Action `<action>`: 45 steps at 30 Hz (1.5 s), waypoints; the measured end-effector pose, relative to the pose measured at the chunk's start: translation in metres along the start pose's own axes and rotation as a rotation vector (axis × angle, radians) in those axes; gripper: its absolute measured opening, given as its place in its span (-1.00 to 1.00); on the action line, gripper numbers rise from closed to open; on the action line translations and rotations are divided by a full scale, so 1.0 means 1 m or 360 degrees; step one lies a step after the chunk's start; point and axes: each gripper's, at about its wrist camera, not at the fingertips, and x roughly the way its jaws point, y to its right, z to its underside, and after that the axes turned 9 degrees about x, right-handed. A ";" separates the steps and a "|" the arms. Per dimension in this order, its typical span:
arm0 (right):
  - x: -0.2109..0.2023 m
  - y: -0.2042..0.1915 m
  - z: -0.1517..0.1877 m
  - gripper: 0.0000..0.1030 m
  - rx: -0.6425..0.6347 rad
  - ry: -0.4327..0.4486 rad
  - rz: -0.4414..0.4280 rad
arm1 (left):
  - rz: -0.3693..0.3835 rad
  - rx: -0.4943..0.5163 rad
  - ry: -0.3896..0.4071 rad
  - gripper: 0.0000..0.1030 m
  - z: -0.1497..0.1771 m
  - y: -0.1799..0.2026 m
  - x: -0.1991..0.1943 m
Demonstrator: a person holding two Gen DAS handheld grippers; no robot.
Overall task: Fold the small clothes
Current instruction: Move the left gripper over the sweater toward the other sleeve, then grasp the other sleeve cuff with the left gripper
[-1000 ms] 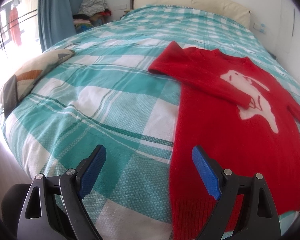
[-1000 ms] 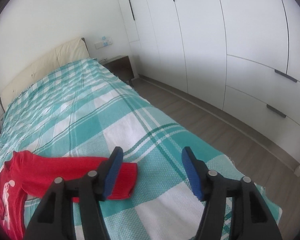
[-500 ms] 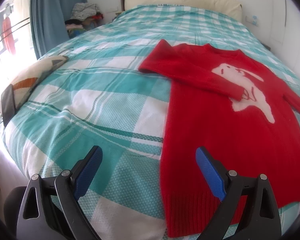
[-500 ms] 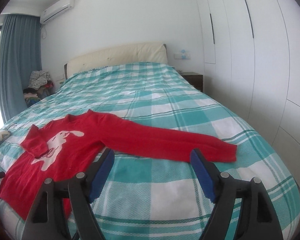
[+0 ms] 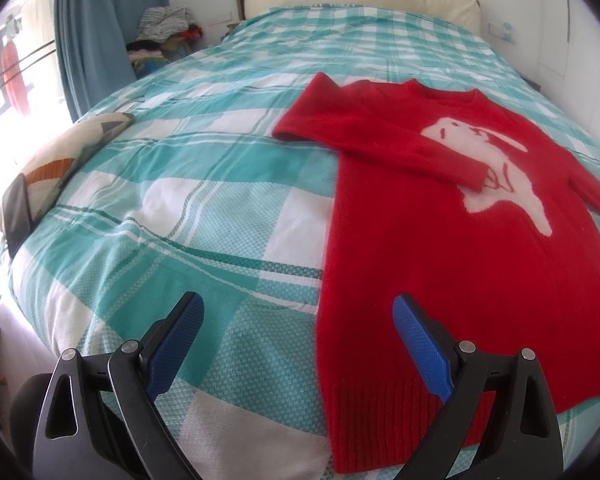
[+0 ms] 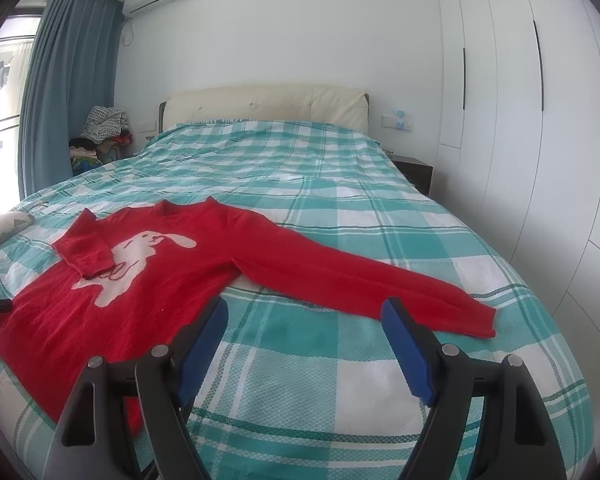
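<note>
A red sweater (image 5: 440, 240) with a white dog design lies flat, front up, on the teal checked bed (image 5: 204, 208). One sleeve is folded across its chest; the other sleeve (image 6: 364, 280) stretches out straight over the bedspread. My left gripper (image 5: 298, 332) is open and empty, above the bed just left of the sweater's hem. My right gripper (image 6: 304, 340) is open and empty, above the bedspread between the sweater's body (image 6: 112, 292) and the outstretched sleeve's cuff.
A patterned pillow (image 5: 56, 160) and a dark phone-like slab (image 5: 16, 212) lie at the bed's left edge. A clothes pile (image 6: 100, 132) and a blue curtain (image 6: 56, 92) stand by the headboard. White wardrobes (image 6: 540, 120) and a nightstand (image 6: 414, 170) line the right.
My right gripper has swung from facing the wardrobes to facing the headboard, and the whole sweater has come into its view. My left gripper has drawn back slightly and stayed open.
</note>
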 end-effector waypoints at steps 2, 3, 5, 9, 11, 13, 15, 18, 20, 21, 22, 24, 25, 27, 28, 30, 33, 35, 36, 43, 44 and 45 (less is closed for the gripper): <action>0.001 0.000 0.000 0.52 0.0001 -0.0007 -0.0002 | 0.0003 -0.0005 -0.0004 0.88 0.000 0.001 0.000; 0.001 -0.001 0.000 0.52 -0.0001 -0.0010 -0.0003 | 0.0005 -0.0008 -0.0007 0.88 0.000 0.001 0.000; 0.002 -0.002 0.001 0.52 -0.0010 -0.0018 -0.0004 | 0.0009 -0.0013 -0.0010 0.88 0.000 0.000 0.000; 0.005 -0.006 0.003 0.53 -0.0034 -0.0031 -0.0008 | 0.0014 -0.0020 -0.0013 0.89 -0.001 -0.001 0.001; 0.005 -0.007 0.004 0.52 -0.0038 -0.0035 -0.0012 | 0.0016 -0.0026 -0.0014 0.89 -0.001 -0.002 0.001; 0.006 -0.008 0.005 0.53 -0.0043 -0.0037 -0.0014 | 0.0017 -0.0028 -0.0017 0.89 -0.001 -0.003 0.001; 0.007 -0.009 0.005 0.52 -0.0050 -0.0039 -0.0014 | 0.0021 -0.0032 -0.0025 0.89 0.000 -0.004 0.002; 0.007 -0.010 0.006 0.53 -0.0054 -0.0043 -0.0016 | 0.0019 -0.0034 -0.0028 0.89 0.000 -0.005 0.002; 0.007 -0.011 0.006 0.53 -0.0055 -0.0039 -0.0015 | 0.0009 -0.0012 -0.0030 0.89 -0.001 -0.006 -0.003; 0.007 -0.011 0.006 0.53 -0.0053 -0.0039 -0.0014 | 0.0017 0.0009 -0.0005 0.89 -0.005 -0.008 -0.010; 0.007 -0.011 0.006 0.53 -0.0048 -0.0038 -0.0011 | 0.0027 0.0025 0.0045 0.89 -0.011 -0.011 -0.019; 0.008 -0.009 0.006 0.53 -0.0029 -0.0046 -0.0016 | 0.0071 0.0062 0.0148 0.89 -0.033 -0.016 -0.037; 0.009 -0.009 0.005 0.53 -0.0020 -0.0055 -0.0023 | 0.0109 0.0091 0.0197 0.89 -0.048 -0.017 -0.045; 0.012 -0.008 0.005 0.53 -0.0012 -0.0068 -0.0035 | 0.0193 0.0215 0.0273 0.91 -0.079 -0.009 -0.053; 0.012 -0.008 0.004 0.53 -0.0010 -0.0070 -0.0045 | 0.0232 0.0326 0.0280 0.93 -0.093 0.002 -0.051; 0.013 -0.009 0.003 0.53 -0.0007 -0.0066 -0.0055 | 0.0302 0.0629 0.0258 0.93 -0.112 0.035 -0.035; 0.012 -0.010 0.003 0.53 -0.0010 -0.0074 -0.0066 | 0.0248 0.1008 0.0229 0.89 -0.115 0.085 0.009; 0.011 -0.011 0.004 0.53 -0.0019 -0.0076 -0.0069 | 0.0260 0.1157 0.0140 0.55 -0.114 0.108 0.041; 0.011 -0.011 0.004 0.53 -0.0023 -0.0077 -0.0072 | 0.0277 0.1199 0.0084 0.50 -0.114 0.115 0.056; 0.015 -0.015 0.007 0.53 -0.0037 -0.0102 -0.0078 | 0.0445 0.1357 0.0028 -0.04 -0.110 0.136 0.089; 0.016 -0.015 0.007 0.53 -0.0035 -0.0108 -0.0082 | 0.0522 0.1316 -0.0010 -0.69 -0.113 0.134 0.091; 0.017 -0.016 0.007 0.53 -0.0035 -0.0113 -0.0085 | 0.0545 0.1280 -0.0036 -0.94 -0.116 0.132 0.092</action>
